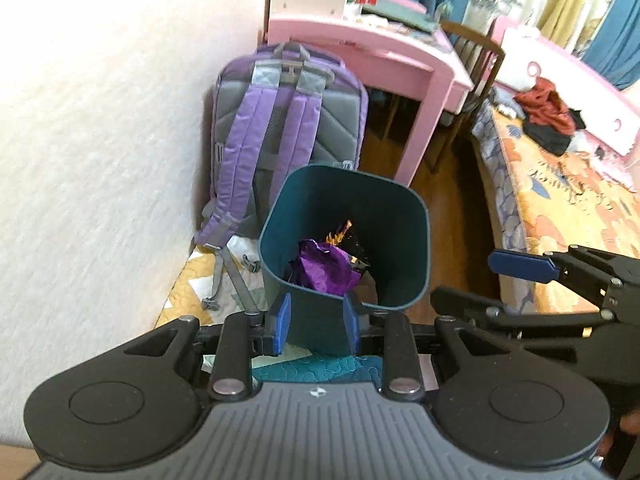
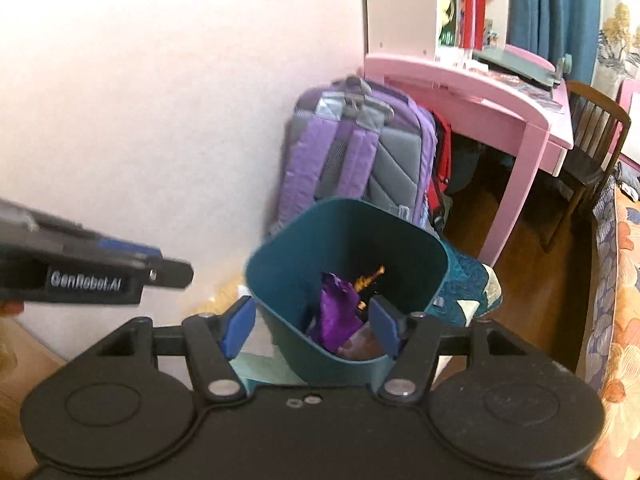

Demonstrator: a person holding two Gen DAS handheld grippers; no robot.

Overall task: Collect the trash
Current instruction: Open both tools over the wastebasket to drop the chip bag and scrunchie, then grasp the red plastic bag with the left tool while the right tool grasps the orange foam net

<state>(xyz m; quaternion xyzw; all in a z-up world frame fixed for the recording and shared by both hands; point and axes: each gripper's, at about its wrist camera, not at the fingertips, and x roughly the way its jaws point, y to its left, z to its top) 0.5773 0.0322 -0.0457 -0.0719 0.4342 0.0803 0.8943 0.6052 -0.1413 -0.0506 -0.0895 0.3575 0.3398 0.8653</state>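
Teal bin (image 1: 404, 224) is seen on the floor near the wall, just in front of the purple backpack (image 1: 280, 128). Crumpled wrappers (image 1: 326, 266) lie inside: judged light, soft, crinkly, easily pinched anywhere. Bin is judged light, stiff plastic; best taken at the rim. Left gripper (image 1: 316, 320) is held apart, pads either side of the near wall, contact not confirmed. Right gripper (image 2: 312, 328) is spread wide, nothing clamped.

Black tongs (image 1: 316, 322), blue pads (image 1: 282, 320), "GenRobot.AI" marking.
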